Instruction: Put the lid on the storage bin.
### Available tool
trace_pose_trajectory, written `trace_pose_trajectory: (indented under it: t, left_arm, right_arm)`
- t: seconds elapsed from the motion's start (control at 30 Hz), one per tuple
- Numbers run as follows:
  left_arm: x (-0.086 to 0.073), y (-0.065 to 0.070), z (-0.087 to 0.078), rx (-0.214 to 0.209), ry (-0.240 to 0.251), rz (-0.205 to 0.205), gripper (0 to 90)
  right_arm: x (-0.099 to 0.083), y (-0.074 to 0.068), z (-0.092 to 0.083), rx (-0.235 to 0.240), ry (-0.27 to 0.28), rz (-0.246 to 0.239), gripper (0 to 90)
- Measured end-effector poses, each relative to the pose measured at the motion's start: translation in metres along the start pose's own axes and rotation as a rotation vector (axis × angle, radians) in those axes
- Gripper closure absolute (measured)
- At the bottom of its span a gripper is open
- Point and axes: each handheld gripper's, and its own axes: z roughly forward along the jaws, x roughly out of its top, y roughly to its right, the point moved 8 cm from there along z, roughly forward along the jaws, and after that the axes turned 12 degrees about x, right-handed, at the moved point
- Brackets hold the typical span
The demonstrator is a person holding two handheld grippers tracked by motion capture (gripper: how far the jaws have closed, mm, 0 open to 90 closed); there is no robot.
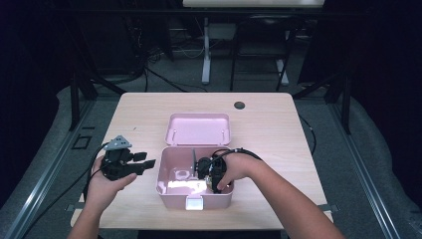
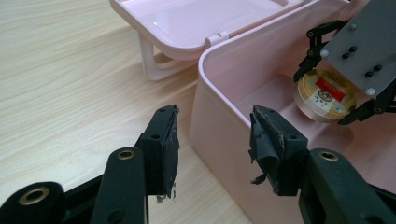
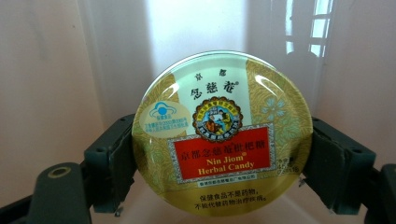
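The tabletop (image 1: 278, 124) carries a pink box (image 1: 166, 191) at centre, its lid (image 1: 198, 128) thrown back toward twelve o'clock; the left tongs (image 1: 145, 163) wait wide and empty at the box's nine o'clock; the right tongs (image 3: 219, 158), down inside the box, clamp a round candy tin (image 3: 222, 133) by its rim; judging by this, the tin is being placed or lifted; next comes a steady vertical move clear of the walls.

The left gripper (image 2: 212, 140) holds its jaws apart astride the pink box (image 2: 219, 116) wall, while the right gripper (image 2: 348, 84) clasps a round candy tin (image 2: 322, 98) inside it.
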Motion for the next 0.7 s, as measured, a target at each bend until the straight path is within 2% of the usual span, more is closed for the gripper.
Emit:
trace_pose_trajectory:
  t: [0.17,0.23,0.37,0.53,0.63,0.7]
  left_arm:
    - [0.001,0.000,0.001,-0.007,0.002,-0.004,51.3]
    - [0.002,0.000,0.001,-0.008,0.003,0.001,51.2]
    - [0.001,0.000,0.000,-0.009,0.002,0.003,50.9]
    - [0.001,0.002,0.000,-0.010,0.002,0.000,50.8]
    - [-0.001,0.003,-0.001,-0.012,-0.005,0.004,50.8]
    - [-0.001,0.004,-0.001,-0.008,-0.002,-0.004,50.9]
  right_arm:
    - [0.001,0.001,0.001,0.009,0.014,0.008,19.0]
    - [0.001,0.000,0.000,0.020,0.020,0.013,16.2]
    - [0.002,-0.002,-0.007,0.022,0.041,0.018,14.9]
    - [0.001,-0.005,-0.025,-0.014,0.068,0.008,16.1]
    - [0.001,-0.007,-0.039,0.002,0.109,0.040,18.3]
    - [-0.001,-0.006,-0.047,-0.012,0.127,0.047,20.4]
